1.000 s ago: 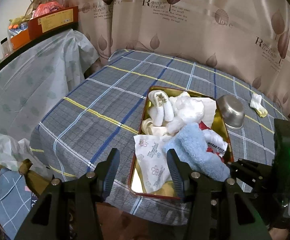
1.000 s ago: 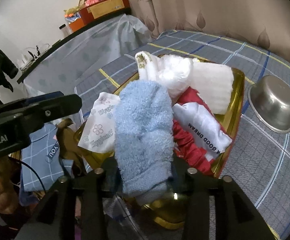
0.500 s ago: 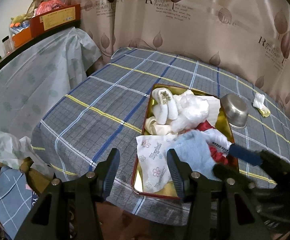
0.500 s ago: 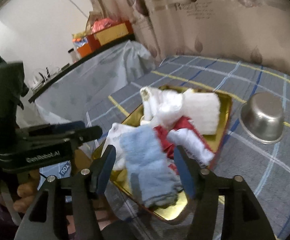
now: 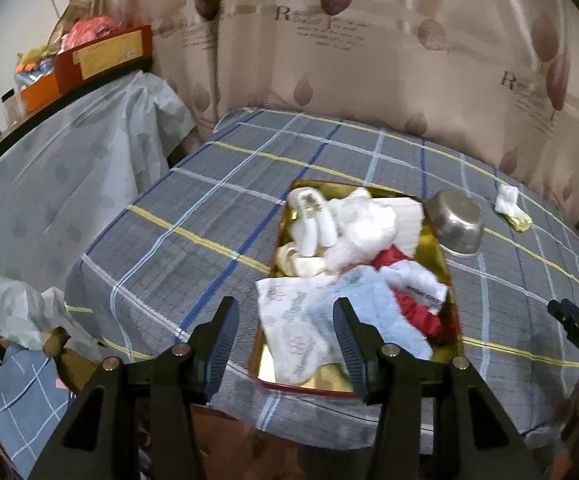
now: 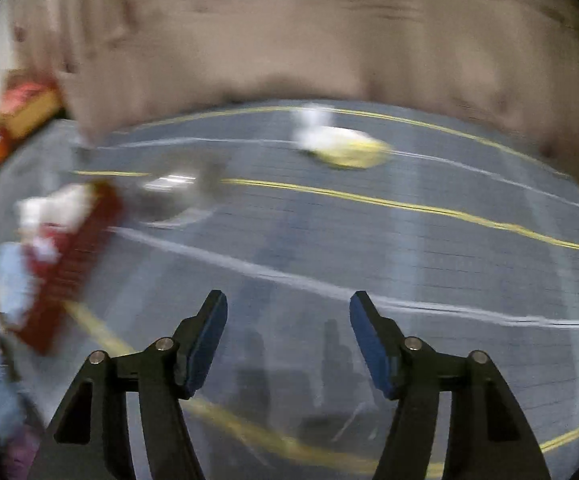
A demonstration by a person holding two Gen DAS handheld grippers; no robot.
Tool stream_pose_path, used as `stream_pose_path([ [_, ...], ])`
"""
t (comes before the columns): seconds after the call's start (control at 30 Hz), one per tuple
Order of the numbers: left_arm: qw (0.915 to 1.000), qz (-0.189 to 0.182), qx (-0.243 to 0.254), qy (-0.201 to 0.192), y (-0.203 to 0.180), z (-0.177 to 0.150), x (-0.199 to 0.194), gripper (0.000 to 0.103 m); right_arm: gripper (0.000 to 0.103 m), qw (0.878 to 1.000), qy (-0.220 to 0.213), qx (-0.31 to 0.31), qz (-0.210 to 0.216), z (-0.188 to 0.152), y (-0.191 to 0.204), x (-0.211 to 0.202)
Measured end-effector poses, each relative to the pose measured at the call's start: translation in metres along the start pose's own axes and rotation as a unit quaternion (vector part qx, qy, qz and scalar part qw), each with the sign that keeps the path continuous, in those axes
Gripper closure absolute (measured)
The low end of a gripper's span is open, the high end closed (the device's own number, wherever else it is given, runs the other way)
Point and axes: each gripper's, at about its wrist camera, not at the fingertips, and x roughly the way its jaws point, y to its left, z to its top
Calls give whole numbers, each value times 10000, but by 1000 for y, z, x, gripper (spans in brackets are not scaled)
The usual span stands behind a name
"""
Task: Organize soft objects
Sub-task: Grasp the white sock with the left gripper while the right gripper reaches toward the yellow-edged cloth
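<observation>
Your right gripper point(image 6: 288, 322) let the blue towel point(image 5: 363, 312) go a sec ago; it's back in the tin point(image 5: 451, 300) w/ the other soft stuff. Right is now wide open, empty, swung off toward the white-and-yellow sock point(image 6: 341, 142), prob next up, tho that view's blurry. Left gripper point(image 5: 285, 328) is open too, hovering at the tin's near end, and only its cam shows the tin sharp.
</observation>
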Motion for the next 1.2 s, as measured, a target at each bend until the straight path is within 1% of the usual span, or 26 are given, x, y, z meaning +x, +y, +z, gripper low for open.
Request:
stream_pose_path([
  [0.03, 10000, -26, 34, -13, -3, 1, -2, 53, 33, 9997, 19, 14, -239, 0, -14, 2],
  [0.07, 9999, -65, 72, -24, -7, 1, -5, 53, 28, 9989, 22, 37, -467, 0, -28, 4],
  [0.13, 9997, -203, 164, 2, -16, 2, -8, 53, 26, 9955, 49, 55, -949, 0, -56, 8],
  [0.17, 9993, -294, 227, 43, -22, 2, -9, 53, 26, 9938, 65, 60, -1105, 1, -67, 9],
  [0.2, 9988, -372, 296, 92, -28, 2, -9, 53, 24, 9918, 60, 76, -1278, 1, -79, 11],
  [0.23, 9983, -428, 367, 145, -35, 1, -9, 53, 17, 9903, 55, 92, -1388, 2, -86, 13],
  [0.3, 9960, -624, 551, 331, -53, 2, -6, 53, 12, 9880, 17, 161, -1536, 2, -100, 16],
  [0.4, 9899, -1053, 719, 615, -84, 9, -3, 53, 12, 9896, -5, 397, -1384, 2, -111, 19],
  [0.43, 9876, -1183, 766, 687, -94, 13, -2, 53, 9, 9900, -31, 410, -1353, 1, -110, 17],
  [0.5, 9796, -1556, 907, 891, -124, 23, 2, 53, 4, 9919, -40, 395, -1206, 0, -110, 15],
  [0.53, 9748, -1762, 985, 949, -142, 30, 3, 53, 4, 9932, -44, 378, -1100, 0, -110, 15],
  [0.6, 9672, -2063, 1090, 1003, -174, 43, 7, 53, 4, 9940, -52, 395, -1021, -1, -110, 16],
  [0.63, 9619, -2241, 1195, 1008, -196, 51, 10, 53, 4, 9945, -43, 402, -971, -1, -111, 16],
  [0.67, 9579, -2348, 1293, 1027, -213, 57, 14, 53, 4, 9951, -46, 414, -902, -1, -112, 16],
  [0.7, 9530, -2449, 1419, 1084, -238, 66, 22, 53, 4, 9952, -98, 442, -865, -2, -113, 13],
  [0.73, 9513, -2464, 1491, 1099, -255, 72, 28, 53, 4, 9952, -162, 475, -843, -3, -114, 11],
  [0.77, 9489, -2455, 1642, 1112, -282, 82, 39, 53, 3, 9952, -264, 528, -778, -4, -116, 7],
  [0.83, 9462, -2378, 1826, 1214, -320, 96, 62, 53, 3, 9949, -440, 637, -651, -6, -120, 1],
  [0.9, 9415, -2428, 1935, 1310, -351, 110, 82, 53, 3, 9934, -640, 770, -568, -8, -125, -6],
  [0.93, 9413, -2415, 1956, 1316, -364, 116, 92, 53, 3, 9928, -713, 802, -529, -8, -126, -9],
  [1.03, 9453, -2279, 1896, 1364, -398, 138, 127, 53, 2, 9917, -871, 829, -464, -9, -127, -14],
  [1.13, 9467, -2175, 1713, 1647, -421, 152, 167, 53, 2, 9903, -1006, 867, -399, -10, -128, -19],
  [1.2, 9486, -2017, 1612, 1832, -430, 154, 189, 53, 2, 9897, -1067, 881, -359, -10, -129, -20],
])
